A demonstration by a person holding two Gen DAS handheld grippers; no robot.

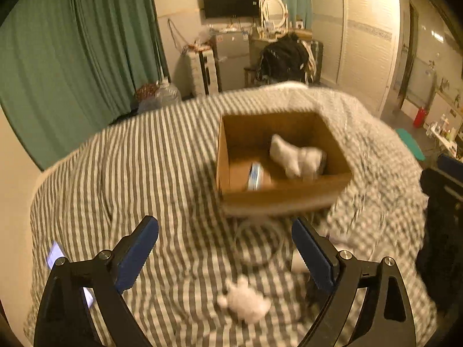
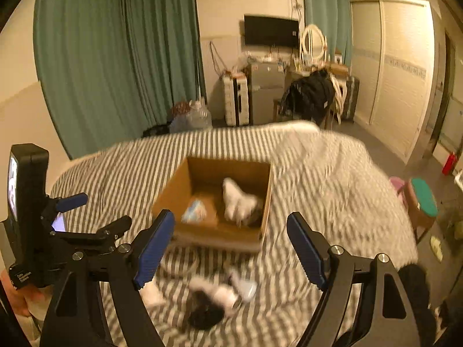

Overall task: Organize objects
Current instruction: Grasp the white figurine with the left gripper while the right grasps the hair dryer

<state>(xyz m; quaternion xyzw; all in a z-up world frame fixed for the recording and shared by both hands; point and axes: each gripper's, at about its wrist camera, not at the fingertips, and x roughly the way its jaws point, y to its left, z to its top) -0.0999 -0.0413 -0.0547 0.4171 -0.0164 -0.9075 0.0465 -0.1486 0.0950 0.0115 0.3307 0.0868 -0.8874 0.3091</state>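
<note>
Both views are smeared by motion, so small things read poorly. The left gripper (image 1: pixel 225 227) hangs spread wide and holds nothing; the right gripper (image 2: pixel 230 221) is likewise released and bare. Near the bed's (image 1: pixel 162 156) near edge lies a small white plush (image 1: pixel 246 300), its shape unclear. In the right view a blurred black-and-white bundle (image 2: pixel 211 300) lies there too; what it is cannot be told. A pale cable loop (image 1: pixel 259 244) lies just before the cardboard box (image 1: pixel 277 195), which sits mid-bed. Inside it rest a white soft item (image 1: pixel 298 157) and a bluish packet (image 1: pixel 254 176). Behind, green curtains (image 1: pixel 75 57).
</note>
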